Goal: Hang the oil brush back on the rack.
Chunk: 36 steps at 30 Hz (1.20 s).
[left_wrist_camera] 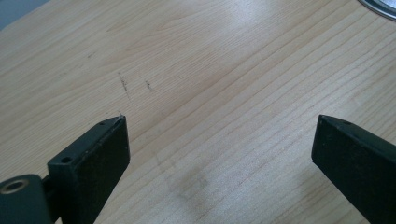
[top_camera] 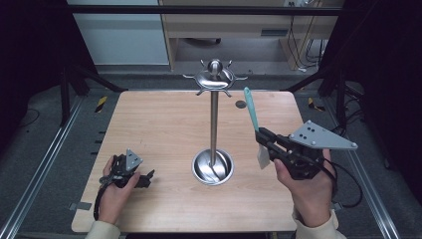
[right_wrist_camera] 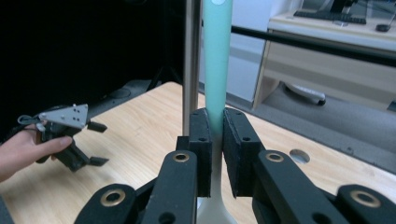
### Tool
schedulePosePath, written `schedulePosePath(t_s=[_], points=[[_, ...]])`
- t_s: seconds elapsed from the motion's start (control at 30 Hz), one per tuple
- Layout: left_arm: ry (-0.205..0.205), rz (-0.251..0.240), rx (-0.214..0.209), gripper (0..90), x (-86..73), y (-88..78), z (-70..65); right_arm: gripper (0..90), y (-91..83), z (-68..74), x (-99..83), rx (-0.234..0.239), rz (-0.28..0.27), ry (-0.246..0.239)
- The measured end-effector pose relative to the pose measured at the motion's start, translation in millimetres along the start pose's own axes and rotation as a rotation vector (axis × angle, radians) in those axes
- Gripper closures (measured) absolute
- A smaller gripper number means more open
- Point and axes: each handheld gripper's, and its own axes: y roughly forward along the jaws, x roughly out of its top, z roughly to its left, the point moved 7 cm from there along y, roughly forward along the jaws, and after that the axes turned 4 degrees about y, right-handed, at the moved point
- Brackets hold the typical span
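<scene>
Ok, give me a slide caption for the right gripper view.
Right gripper shut on an upright teal-handled spatula, beside the steel rack pole.

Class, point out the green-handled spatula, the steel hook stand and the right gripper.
green-handled spatula [top_camera: 251, 110], high view, handle
steel hook stand [top_camera: 214, 119], high view, pole
right gripper [right_wrist_camera: 215, 140], right gripper view, between its fingers

A pale wooden surface with rounded corners carries a steel utensil stand, whose round dished base sits near the middle. A small round hole shows near the far edge.
</scene>
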Motion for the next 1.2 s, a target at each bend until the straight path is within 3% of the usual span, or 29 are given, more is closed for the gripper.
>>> schedulePosePath(t_s=[0.13,0.53,1.2], points=[[0.001,0.0,-0.001,3.8,0.5,-0.1,-0.8,82.4,-0.2,6.7,1.4,0.001,-0.014,-0.011],[0.006,0.002,-0.004,3.9,0.4,0.6,-1.4,82.3,4.6,18.7,-0.8,0.026,0.011,-0.039],[0.017,0.008,-0.012,4.0,0.5,2.3,-3.6,82.3,24.0,21.1,-4.3,0.031,0.039,-0.025]])
